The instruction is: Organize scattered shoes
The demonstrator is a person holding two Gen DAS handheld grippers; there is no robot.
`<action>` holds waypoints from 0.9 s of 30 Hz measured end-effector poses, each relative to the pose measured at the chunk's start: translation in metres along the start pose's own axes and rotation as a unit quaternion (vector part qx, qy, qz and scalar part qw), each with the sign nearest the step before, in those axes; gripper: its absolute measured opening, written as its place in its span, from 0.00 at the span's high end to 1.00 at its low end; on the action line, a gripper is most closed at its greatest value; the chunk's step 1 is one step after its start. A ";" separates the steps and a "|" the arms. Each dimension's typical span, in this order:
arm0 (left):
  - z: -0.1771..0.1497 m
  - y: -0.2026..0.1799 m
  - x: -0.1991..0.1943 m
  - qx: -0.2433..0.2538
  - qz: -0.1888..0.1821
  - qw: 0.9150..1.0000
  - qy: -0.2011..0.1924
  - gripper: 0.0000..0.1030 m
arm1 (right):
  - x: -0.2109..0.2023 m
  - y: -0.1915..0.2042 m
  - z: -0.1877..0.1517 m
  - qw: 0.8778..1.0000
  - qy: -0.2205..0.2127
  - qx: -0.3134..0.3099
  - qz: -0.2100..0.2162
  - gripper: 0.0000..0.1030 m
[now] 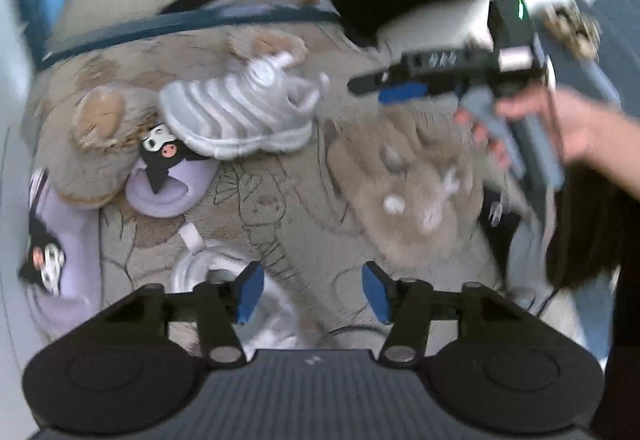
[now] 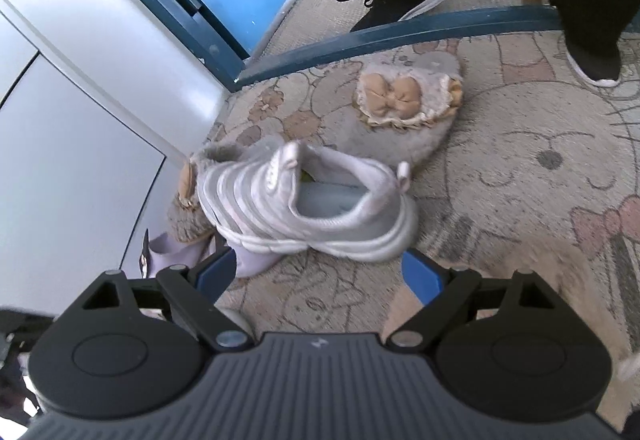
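Lying on the cartoon-print rug, a grey striped sneaker sits just ahead of the right gripper, whose blue fingers are spread wide and hold nothing. Only the left camera shows the hand holding that gripper, a purple slipper with a black cartoon face, and a furry tan slipper. The left gripper is open too, with the sneaker far ahead of it.

sneaker lies on the rug, its toe over a slipper.
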State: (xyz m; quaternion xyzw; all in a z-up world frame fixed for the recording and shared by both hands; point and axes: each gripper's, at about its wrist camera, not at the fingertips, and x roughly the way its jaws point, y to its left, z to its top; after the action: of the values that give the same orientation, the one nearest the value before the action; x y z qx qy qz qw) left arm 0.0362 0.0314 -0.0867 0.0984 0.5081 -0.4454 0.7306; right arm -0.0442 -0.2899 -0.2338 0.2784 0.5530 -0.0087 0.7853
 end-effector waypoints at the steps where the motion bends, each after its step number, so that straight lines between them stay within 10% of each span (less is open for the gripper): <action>1: 0.000 -0.004 -0.005 -0.011 0.013 1.000 -0.008 0.30 | 0.003 0.002 0.003 1.000 0.000 0.002 0.001 0.13; 11: -0.013 -0.012 -0.034 -0.151 0.180 0.972 -0.008 0.30 | 0.041 0.009 0.020 1.000 0.006 0.020 0.004 0.18; 18: -0.015 0.015 -0.032 -0.216 0.193 0.957 -0.015 0.30 | 0.068 0.011 0.027 0.999 0.010 0.033 0.004 0.25; 27: -0.001 0.022 -0.012 -0.207 0.184 0.961 -0.003 0.30 | 0.104 0.014 0.035 0.999 0.016 0.051 0.004 0.35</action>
State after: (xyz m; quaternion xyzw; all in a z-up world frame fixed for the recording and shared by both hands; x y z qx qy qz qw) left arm 0.0507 0.0511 -0.0839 0.0354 0.5602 -0.1884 0.8059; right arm 0.0314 -0.2628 -0.3104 0.3203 0.5631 -0.0292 0.7612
